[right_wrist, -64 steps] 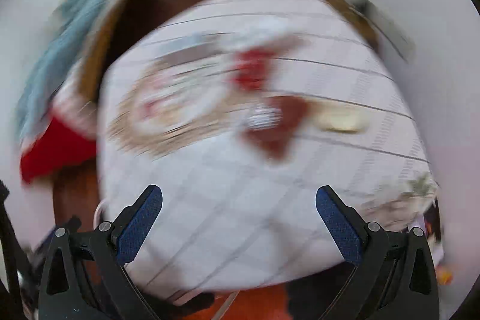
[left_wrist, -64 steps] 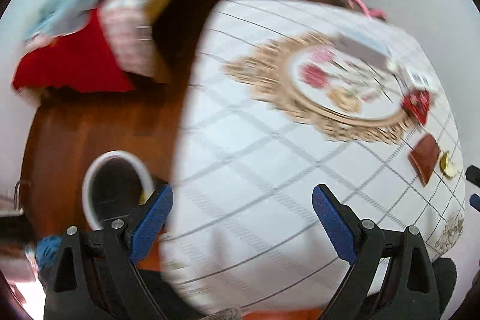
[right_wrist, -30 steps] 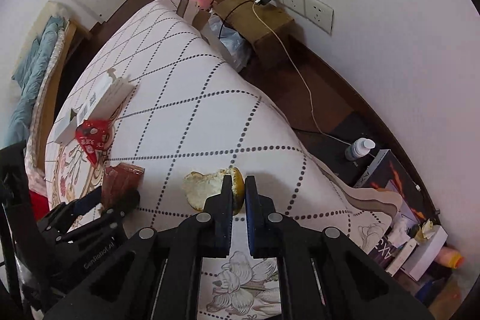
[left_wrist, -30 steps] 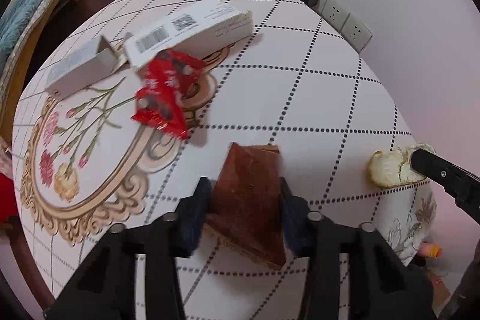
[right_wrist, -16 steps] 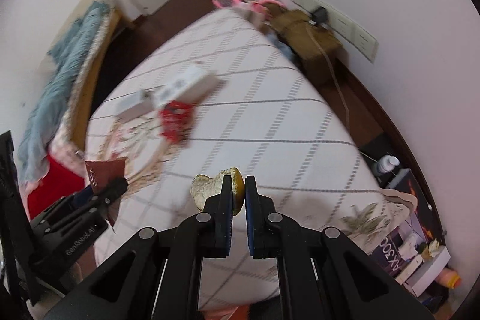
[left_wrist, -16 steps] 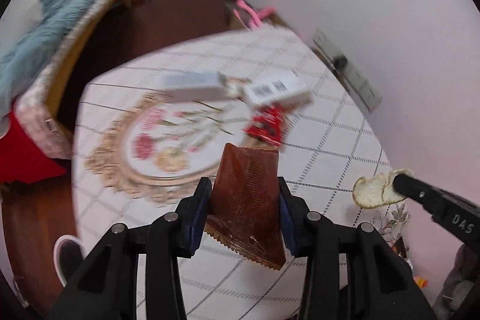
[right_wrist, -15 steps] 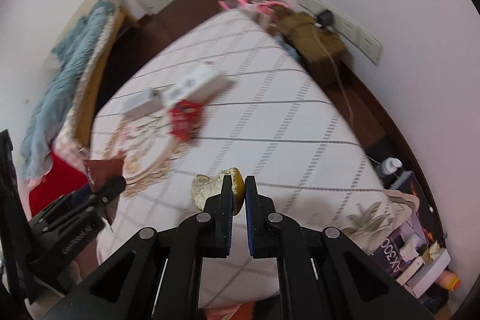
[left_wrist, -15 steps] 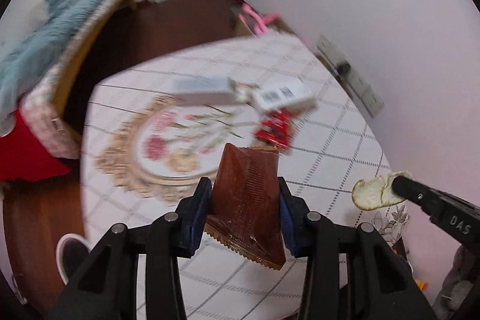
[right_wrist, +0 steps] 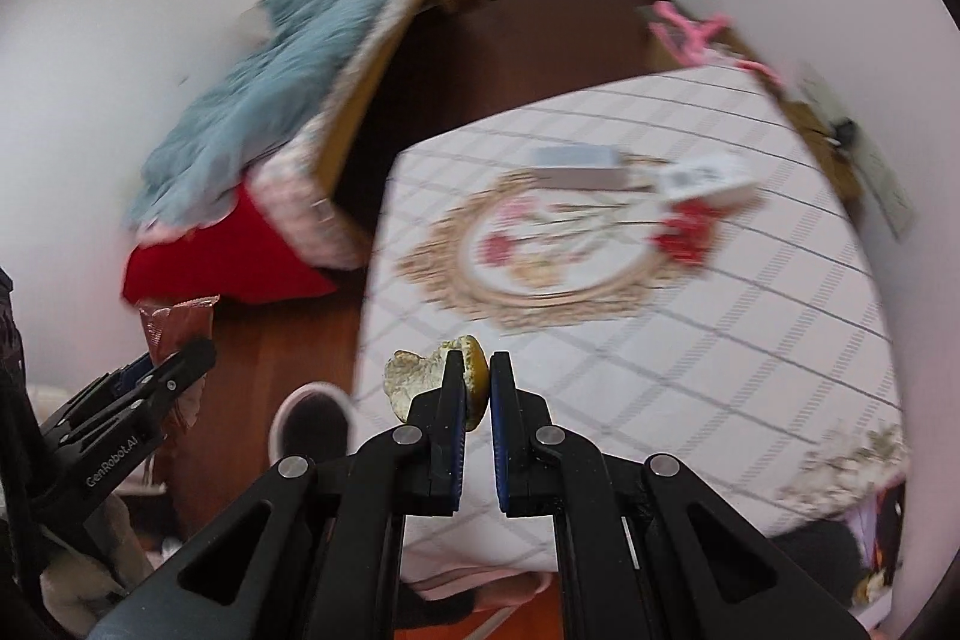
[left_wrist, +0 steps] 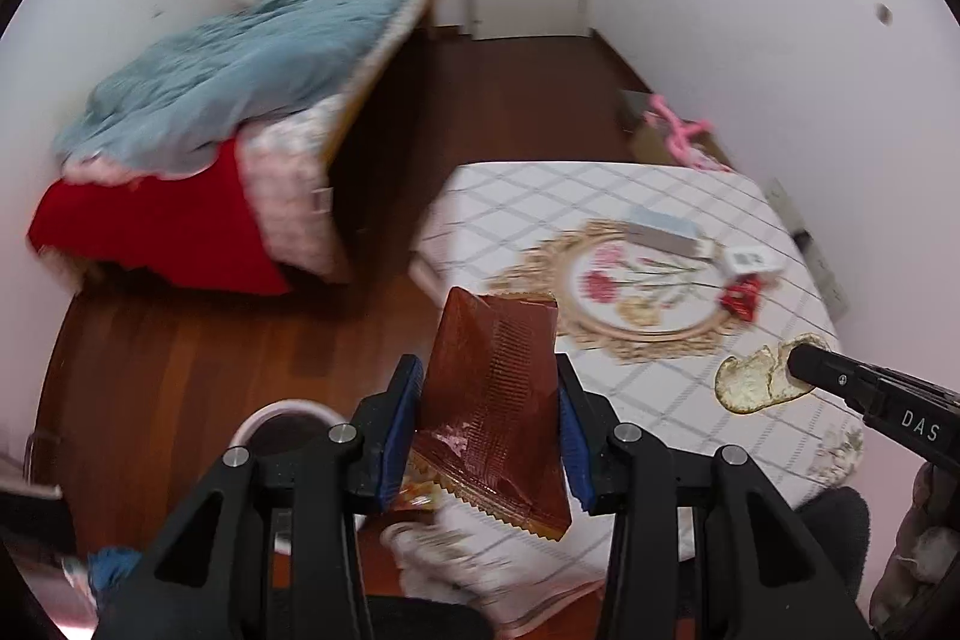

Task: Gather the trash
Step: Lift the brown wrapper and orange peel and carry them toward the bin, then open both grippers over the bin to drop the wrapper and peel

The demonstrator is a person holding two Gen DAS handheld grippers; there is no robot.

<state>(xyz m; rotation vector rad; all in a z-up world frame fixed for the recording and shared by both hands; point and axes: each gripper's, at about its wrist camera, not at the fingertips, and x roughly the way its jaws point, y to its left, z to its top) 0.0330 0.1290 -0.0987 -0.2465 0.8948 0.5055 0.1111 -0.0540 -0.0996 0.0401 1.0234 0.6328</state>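
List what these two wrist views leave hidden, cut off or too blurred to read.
- Bin contents: left wrist view, hidden behind the left hand-held gripper; dark in the right view.
- Brown wrapper print: glare, none legible.
- White box label and red wrapper: smeared by motion blur in the right wrist view.
- Peel: partly covered by the right hand-held gripper.

The bin [left_wrist: 282,421] is seen on the wood floor [left_wrist: 180,358], just beside the near corner of the table [left_wrist: 798,388]; its mouth is partly hidden behind the left gripper [left_wrist: 486,433] and the brown wrapper [left_wrist: 495,400] held in it. Bare floor is seen between the table and the bed [left_wrist: 240,112]. Two boxes [left_wrist: 663,229] [left_wrist: 750,259] and a red wrapper [left_wrist: 741,295] lie on the far right part of the tabletop. The right gripper [right_wrist: 477,376], closed on a peel [right_wrist: 414,370], is held above the table's near edge.
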